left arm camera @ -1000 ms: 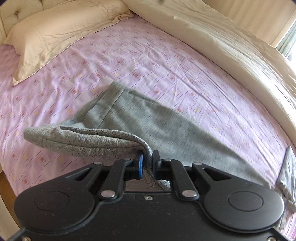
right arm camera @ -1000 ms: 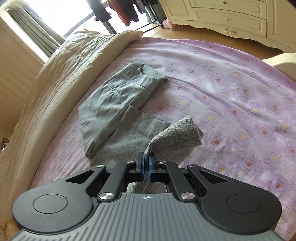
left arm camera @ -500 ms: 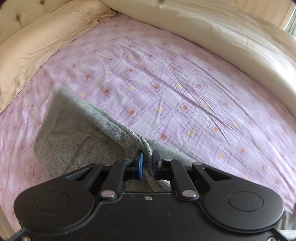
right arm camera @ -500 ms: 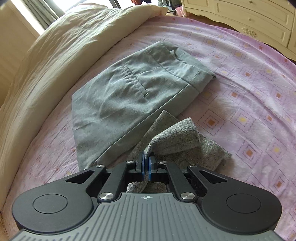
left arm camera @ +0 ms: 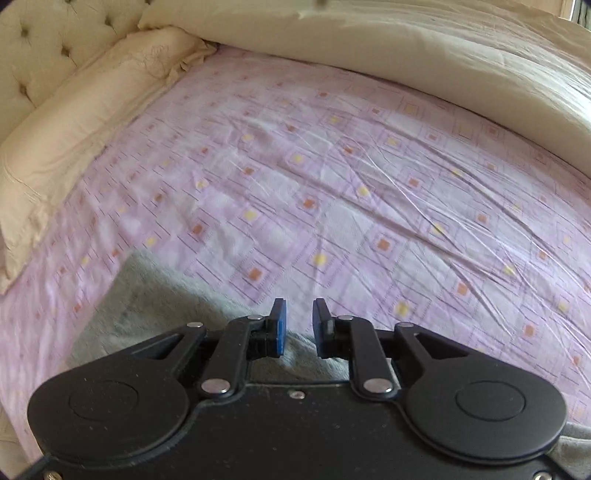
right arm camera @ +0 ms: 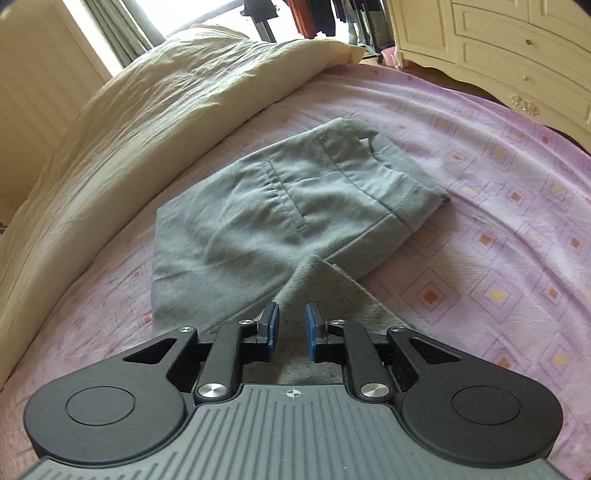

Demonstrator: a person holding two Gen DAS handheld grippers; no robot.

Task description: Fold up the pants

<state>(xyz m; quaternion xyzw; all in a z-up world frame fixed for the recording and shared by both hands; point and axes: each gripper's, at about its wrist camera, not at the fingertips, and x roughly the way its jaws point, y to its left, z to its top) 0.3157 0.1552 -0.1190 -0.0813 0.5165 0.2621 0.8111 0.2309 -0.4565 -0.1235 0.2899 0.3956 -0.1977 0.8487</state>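
I see a bed (left arm camera: 369, 184) in lilac patterned sheets, a tufted cream headboard (left arm camera: 55, 48) upper left, a cream dresser (right arm camera: 517, 48) upper right, and a bright window (right arm camera: 192, 18).

The grey pants (right arm camera: 291, 214) are seen lying flat on the pink patterned sheet, beside the cream duvet. The waist end is turned toward the far side of the bed, where the waistband, a welt pocket and a stitched seam can be made out. The cloth there is smooth with shallow creases, and the outline is roughly rectangular. A folded-over layer is laid across the near part; its heathered, lighter inner face is shown, and a pointed corner is formed on top of the upper section. In the left wrist view the same pants (left arm camera: 155, 306) are shown as a blurred grey edge, flat on the sheet, with one corner toward the pillow.
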